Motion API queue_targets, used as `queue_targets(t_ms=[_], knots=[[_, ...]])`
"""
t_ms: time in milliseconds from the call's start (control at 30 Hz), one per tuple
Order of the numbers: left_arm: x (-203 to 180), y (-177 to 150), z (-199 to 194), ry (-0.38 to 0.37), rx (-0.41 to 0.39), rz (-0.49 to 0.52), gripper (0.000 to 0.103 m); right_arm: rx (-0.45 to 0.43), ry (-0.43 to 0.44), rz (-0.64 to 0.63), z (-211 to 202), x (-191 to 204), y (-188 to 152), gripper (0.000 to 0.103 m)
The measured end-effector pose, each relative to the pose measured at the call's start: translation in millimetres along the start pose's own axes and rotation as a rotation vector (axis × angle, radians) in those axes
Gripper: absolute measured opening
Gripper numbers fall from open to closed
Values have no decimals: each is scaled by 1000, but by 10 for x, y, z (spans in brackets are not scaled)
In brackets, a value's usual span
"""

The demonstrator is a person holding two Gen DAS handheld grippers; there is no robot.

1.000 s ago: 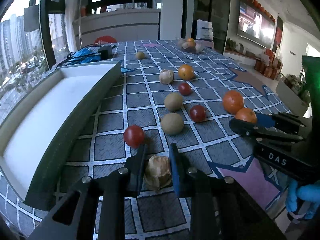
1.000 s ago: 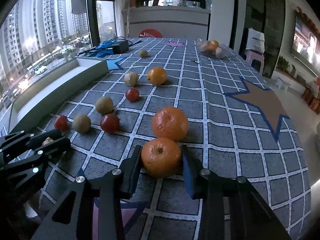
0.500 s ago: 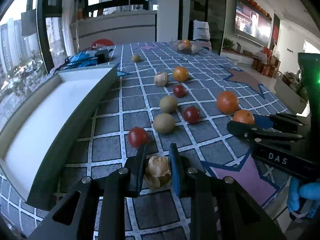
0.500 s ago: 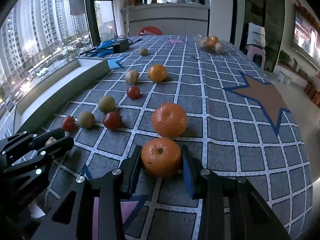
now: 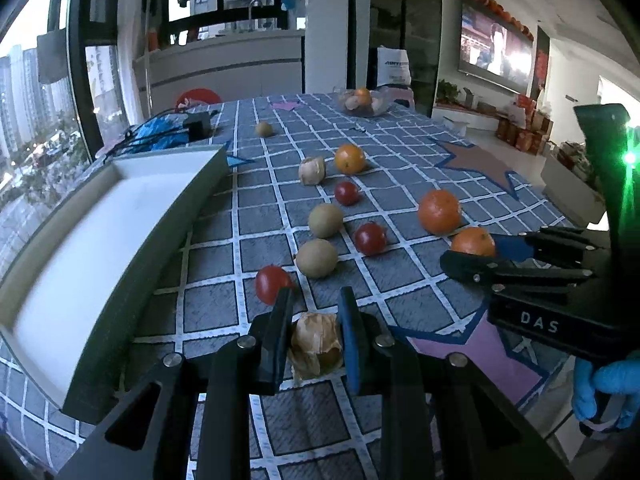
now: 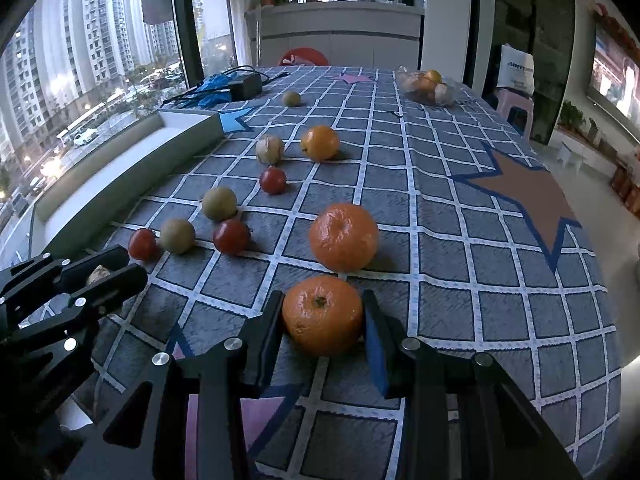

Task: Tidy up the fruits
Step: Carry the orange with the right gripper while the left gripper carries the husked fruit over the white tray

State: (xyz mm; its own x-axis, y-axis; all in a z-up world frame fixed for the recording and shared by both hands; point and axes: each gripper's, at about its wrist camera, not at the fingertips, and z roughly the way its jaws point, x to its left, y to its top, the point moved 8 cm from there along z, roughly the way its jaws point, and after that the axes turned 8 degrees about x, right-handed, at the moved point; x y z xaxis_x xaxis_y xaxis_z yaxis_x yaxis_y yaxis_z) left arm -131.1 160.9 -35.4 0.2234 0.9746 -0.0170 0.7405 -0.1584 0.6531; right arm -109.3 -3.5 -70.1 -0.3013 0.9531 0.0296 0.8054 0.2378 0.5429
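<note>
- Your left gripper (image 5: 314, 312) is clamped almost fully closed on a papery husked fruit (image 5: 316, 344), low over the checked tablecloth (image 5: 404, 184) beside the long white tray (image 5: 120, 208).
- Your right gripper (image 6: 322, 312) is partly closed, pads pressing an orange (image 6: 322, 314).
- A cherry tomato (image 5: 273, 284) lies just ahead of your left fingers.

Tall windows (image 6: 80, 60) onto high-rise blocks, white counter (image 5: 224, 64), lit wall screen (image 5: 496, 60), perhaps a television.
</note>
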Motion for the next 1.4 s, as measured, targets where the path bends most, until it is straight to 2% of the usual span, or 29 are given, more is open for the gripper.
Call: queue_targets(t_ms=[200,367,533,633,833,1000,1133,1400], knots=[[0,7,-2,-4,8,4,26,11,9,-3,5,39,29,39],[64,-12,-20,-41,24,-18,26,45,45,25,19,29,29,39],[246,77,-135,-69,11,-52,26,56,97,45,-66,55,110,39],[419,147,-233,-58,-12,-75,26,52,126,40,-111,147,216,39],[907,255,-392,16,-55,-125,26,36,157,-40,-151,555,484,39],[1383,246,-407,88,-52,-175,26,41,223,-101,-77,1032,759,39],[1736,179,-306,147,-6,-227,26,57,265,-147,66,1436,974,39],[2155,65,-74,177,75,-302,26,113,317,-229,416,2150,1243,39]])
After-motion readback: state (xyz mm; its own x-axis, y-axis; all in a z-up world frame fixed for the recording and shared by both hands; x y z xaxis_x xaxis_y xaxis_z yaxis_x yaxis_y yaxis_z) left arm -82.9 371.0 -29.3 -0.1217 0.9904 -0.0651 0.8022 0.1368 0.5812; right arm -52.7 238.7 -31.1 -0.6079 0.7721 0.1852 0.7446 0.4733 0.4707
